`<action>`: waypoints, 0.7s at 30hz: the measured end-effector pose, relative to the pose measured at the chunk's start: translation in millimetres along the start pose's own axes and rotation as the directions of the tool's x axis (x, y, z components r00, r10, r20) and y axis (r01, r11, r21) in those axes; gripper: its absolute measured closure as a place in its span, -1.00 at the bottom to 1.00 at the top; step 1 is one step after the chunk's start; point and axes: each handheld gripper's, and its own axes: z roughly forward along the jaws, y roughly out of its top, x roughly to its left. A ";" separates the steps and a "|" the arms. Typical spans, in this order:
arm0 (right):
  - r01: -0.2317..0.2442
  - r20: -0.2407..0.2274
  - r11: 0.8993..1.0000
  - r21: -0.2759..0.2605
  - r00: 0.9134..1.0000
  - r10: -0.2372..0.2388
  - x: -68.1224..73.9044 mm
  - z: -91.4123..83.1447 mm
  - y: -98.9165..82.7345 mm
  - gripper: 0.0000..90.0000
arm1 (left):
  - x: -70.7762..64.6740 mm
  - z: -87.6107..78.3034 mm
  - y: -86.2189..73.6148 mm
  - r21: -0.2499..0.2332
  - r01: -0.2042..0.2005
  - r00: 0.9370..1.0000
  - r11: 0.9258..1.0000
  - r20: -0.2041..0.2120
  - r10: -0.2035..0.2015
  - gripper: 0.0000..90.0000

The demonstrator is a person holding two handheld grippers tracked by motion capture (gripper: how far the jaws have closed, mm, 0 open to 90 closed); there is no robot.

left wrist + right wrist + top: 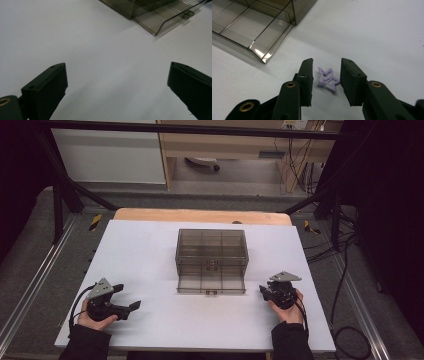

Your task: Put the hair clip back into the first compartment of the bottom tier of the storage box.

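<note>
We judge the step in hand to be picking up the purple star-shaped clip (327,79).

On our left, the left gripper (131,306) rests on the white table (145,255), its jaws spread wide with nothing between them.

In the middle stands the smoky clear drawer box (211,251), its bottom drawer (211,284) pulled out.

On our right, the right gripper (326,81) has its jaws narrowed around the clip, which lies flat on the table; one star tip seems to touch a pad, though a gap shows at the other. We should close squarely on opposite points and lift straight, so that it doesn't twist out.

Count: two grippers, one clip, one box, one open drawer.
</note>
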 end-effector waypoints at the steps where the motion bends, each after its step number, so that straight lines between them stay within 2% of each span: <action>1: 0.001 -0.001 1.000 0.001 1.000 -0.001 0.1 0.0 0.0 0.42 | 0.0 0.1 0.0 0.001 0.000 1.000 1.000 0.000 0.000 -0.95; 10: 0.023 0.007 1.000 -0.006 1.000 -0.023 0.7 0.0 -0.4 0.58 | 0.0 0.0 0.0 0.000 0.000 1.000 1.000 0.000 0.000 -0.95; 21: 0.025 -0.003 1.000 0.003 1.000 -0.025 1.0 0.8 -0.7 0.72 | -0.1 -0.1 0.0 0.000 0.001 1.000 1.000 0.000 -0.001 -0.95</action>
